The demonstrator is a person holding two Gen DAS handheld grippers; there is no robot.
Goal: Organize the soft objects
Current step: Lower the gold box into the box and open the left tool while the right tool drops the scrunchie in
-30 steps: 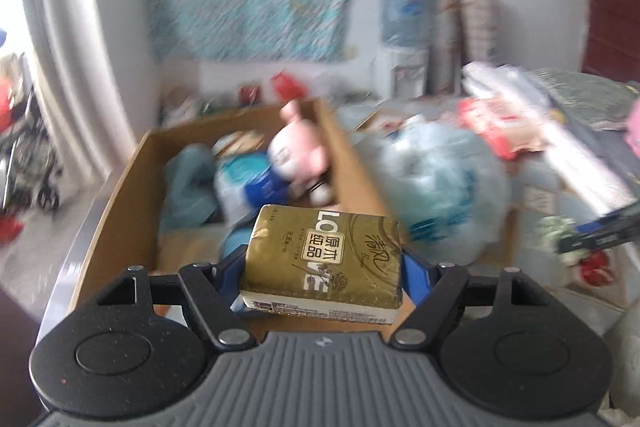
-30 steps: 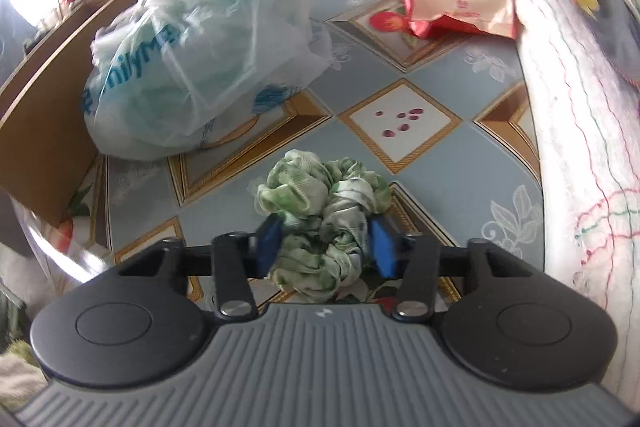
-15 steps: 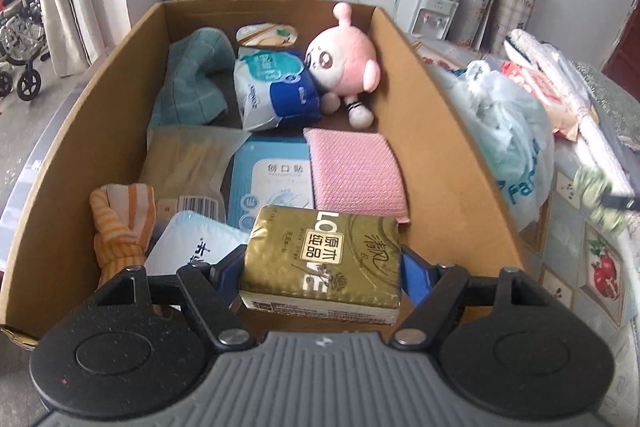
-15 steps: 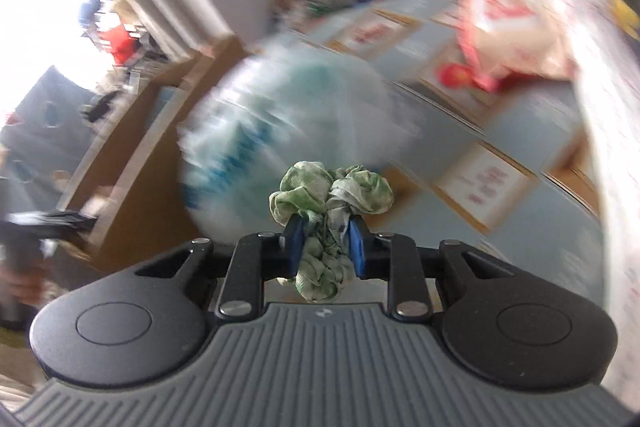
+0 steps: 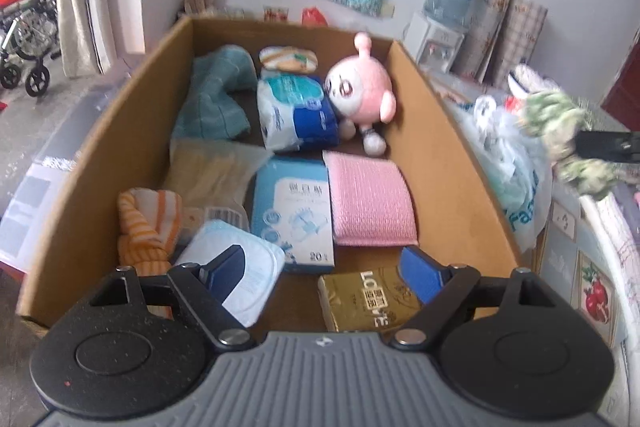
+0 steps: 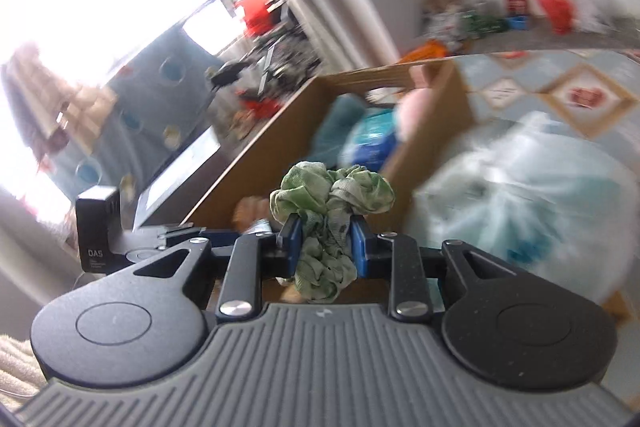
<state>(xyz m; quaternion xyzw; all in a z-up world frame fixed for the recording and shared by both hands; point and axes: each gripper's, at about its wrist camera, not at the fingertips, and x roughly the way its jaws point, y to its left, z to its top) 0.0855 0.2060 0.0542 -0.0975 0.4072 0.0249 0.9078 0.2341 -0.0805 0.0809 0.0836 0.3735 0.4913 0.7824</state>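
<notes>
The left gripper (image 5: 324,267) hangs over the near end of the cardboard box (image 5: 452,183), tilted down into it, its blue pads (image 5: 226,265) spread wide with nothing between them. The gold tissue pack (image 5: 370,301) lies on the box floor just under the right-hand pad, close to the near wall. Beyond it in the box sit a pink sponge cloth (image 5: 370,203), a blue wipes pack (image 5: 294,213), an orange striped cloth (image 5: 148,227), a teal towel (image 5: 216,95) and a pink plush toy (image 5: 360,93) leaning near the far right corner. The right gripper (image 6: 325,243) is raised above the tabletop (image 6: 580,95) and angled toward the box's open top, its view smeared by blur; its pads are pressed in on the green scrunchie (image 6: 330,211), which bulges above and below them. From the left wrist view that scrunchie shows as a blurred green bunch to the right of the box, over a pale plastic bag (image 5: 508,163) beside the box's outer wall.
</notes>
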